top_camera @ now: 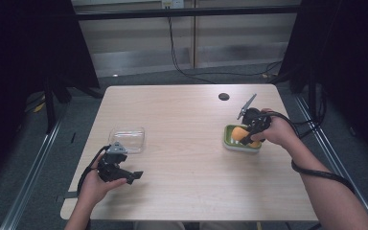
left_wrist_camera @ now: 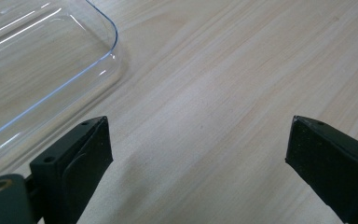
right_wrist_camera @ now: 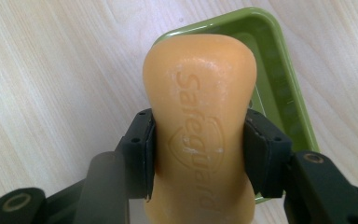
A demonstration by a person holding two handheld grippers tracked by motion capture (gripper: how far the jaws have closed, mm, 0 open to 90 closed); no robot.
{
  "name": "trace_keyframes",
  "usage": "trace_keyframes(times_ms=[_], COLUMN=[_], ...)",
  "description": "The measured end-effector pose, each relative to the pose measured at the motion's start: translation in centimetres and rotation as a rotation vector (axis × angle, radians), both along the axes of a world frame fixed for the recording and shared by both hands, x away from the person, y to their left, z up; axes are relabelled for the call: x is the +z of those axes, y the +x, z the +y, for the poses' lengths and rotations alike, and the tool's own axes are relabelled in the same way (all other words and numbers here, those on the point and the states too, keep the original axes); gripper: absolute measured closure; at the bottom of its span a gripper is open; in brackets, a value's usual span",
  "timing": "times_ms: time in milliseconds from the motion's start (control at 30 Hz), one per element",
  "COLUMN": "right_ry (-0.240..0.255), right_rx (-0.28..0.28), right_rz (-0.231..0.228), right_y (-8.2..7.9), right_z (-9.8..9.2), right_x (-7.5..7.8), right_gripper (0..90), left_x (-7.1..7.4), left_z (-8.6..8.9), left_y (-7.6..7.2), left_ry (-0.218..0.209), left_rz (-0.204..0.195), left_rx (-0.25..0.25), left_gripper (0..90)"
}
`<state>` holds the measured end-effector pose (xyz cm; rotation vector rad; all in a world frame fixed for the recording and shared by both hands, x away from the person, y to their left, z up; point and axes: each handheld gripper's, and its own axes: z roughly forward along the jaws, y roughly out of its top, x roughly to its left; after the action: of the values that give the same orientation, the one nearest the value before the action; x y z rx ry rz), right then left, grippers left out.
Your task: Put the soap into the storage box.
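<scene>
A pale wooden table (top_camera: 187, 158) fills the middle of the high view, with grey floor around it and dark curtains at either side. Toward two o'clock on its top sits a small black round disc (top_camera: 224, 96).

At about eight o'clock from the table's centre lies a clear plastic lid (top_camera: 127, 139), flat on the wood; in the left gripper view its rounded corner (left_wrist_camera: 51, 70) shows at ten o'clock, just beyond the left jaw.

At three o'clock rests a green soap dish (top_camera: 231, 142), rectangular with rounded corners. In the right gripper view its rim (right_wrist_camera: 289, 93) curves from twelve o'clock down to four o'clock.

The left gripper (top_camera: 133, 175), held in the person's left hand (top_camera: 96, 184) near seven o'clock on the table, has its jaws spread wide over bare wood, holding nothing (left_wrist_camera: 198, 140).

The right gripper (top_camera: 247, 138), in the right hand (top_camera: 279, 130), is clamped on an orange soap bar (right_wrist_camera: 200, 121), its pads pressing the bar's narrow waist. The bar, stamped "Safeguard", sits over the dish (top_camera: 240, 133); whether it touches the dish I cannot tell.
</scene>
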<state>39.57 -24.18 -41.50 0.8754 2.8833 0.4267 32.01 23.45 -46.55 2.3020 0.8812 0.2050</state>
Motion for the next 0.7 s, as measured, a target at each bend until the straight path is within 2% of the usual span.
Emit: trace_keyframes(times_ms=[233,400,567,700], right_ry=[0.001,-0.002,-0.005,-0.011], right_rx=[-0.017,-0.010,0.002,-0.004], right_rz=[0.008,0.002,-0.008,0.002], right_y=[0.28,0.47,0.69,0.73], right_z=[-0.11,-0.21,-0.33,-0.28], right_x=[0.12,0.11,0.07,0.17], right_gripper=[50.5,50.5,50.4,50.4], left_x=[0.02,0.09,-0.02,0.08], left_z=[0.02,0.09,0.18,0.21], left_y=[-0.01,0.03,0.03,0.03], left_ry=[0.001,0.015,0.001,0.006], left_rz=[0.001,0.003,0.003,0.001], left_rx=[-0.004,-0.005,0.005,0.007], left_gripper=[6.5,6.5,6.5,6.5])
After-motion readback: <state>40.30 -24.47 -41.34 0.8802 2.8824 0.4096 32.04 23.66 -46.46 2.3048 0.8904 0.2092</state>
